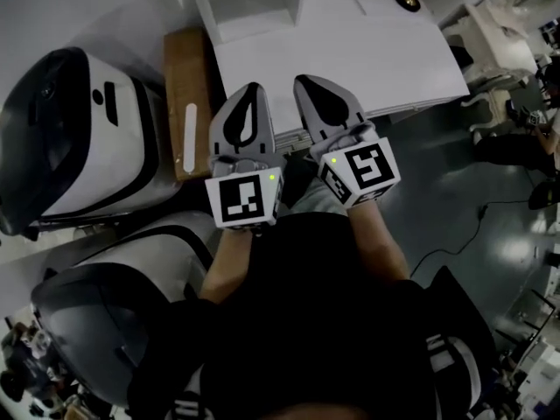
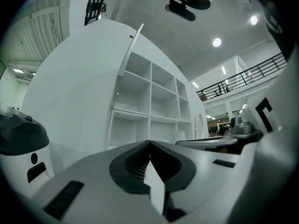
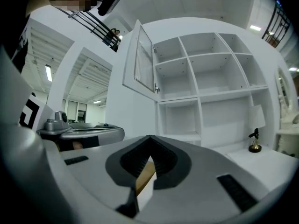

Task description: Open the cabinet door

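Note:
The white cabinet (image 3: 210, 78) is a shelf unit of open cubbies. Its upper left door (image 3: 141, 59) stands swung open, slatted on the inside. From the left gripper view I see that door edge-on (image 2: 131, 50) beside the cubbies (image 2: 154, 101). From above, the cabinet's white top (image 1: 350, 51) lies just ahead of both grippers. My left gripper (image 1: 252, 88) and right gripper (image 1: 309, 80) are side by side, close to my body, pointing level at the cabinet. Both are shut with nothing between the jaws, and neither touches the cabinet.
Two big white-and-black pod-shaped machines (image 1: 70, 138) (image 1: 114, 313) stand at my left. A wooden board (image 1: 186, 77) with a white strip lies between them and the cabinet. A small dark lamp (image 3: 254, 141) sits on a low white surface at right. A cable (image 1: 464, 234) runs over the dark floor.

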{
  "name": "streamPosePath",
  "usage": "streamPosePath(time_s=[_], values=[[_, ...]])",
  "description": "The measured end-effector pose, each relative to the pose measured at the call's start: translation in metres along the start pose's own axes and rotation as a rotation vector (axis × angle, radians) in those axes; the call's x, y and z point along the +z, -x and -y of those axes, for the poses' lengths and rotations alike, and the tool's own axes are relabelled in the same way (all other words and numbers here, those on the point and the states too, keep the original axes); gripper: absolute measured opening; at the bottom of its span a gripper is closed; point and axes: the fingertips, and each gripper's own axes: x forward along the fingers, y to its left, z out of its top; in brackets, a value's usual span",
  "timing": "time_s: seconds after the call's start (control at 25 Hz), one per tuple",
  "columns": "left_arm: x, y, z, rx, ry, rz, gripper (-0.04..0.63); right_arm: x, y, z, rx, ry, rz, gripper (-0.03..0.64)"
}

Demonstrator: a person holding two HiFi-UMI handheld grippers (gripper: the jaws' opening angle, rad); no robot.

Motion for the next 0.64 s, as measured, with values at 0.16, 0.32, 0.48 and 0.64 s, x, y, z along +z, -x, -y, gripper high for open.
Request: streamPosePath(time_s=[0.16, 0.32, 0.48, 0.64], values=[[-0.003, -0.005, -0.008, 0.017, 0.004, -0.003, 0.012, -0.003, -0.010, 0.001, 0.012, 0.003, -0.011, 0.017], [-0.004, -0.009, -0.019, 0.027, 0.008, -0.005, 0.012, -0.002, -0.024, -0.003, 0.035, 0.006, -0.014, 0.017], [-0.006, -0.010, -0.029, 0.034, 0.015, -0.006, 0.014, 0.003, -0.038, -0.013, 0.066, 0.003, 0.001, 0.017], [-0.012, -0.008, -0.043, 0.046, 0.034, -0.018, 0.012, 0.004, -0.049, -0.023, 0.087, 0.015, 0.004, 0.017]])
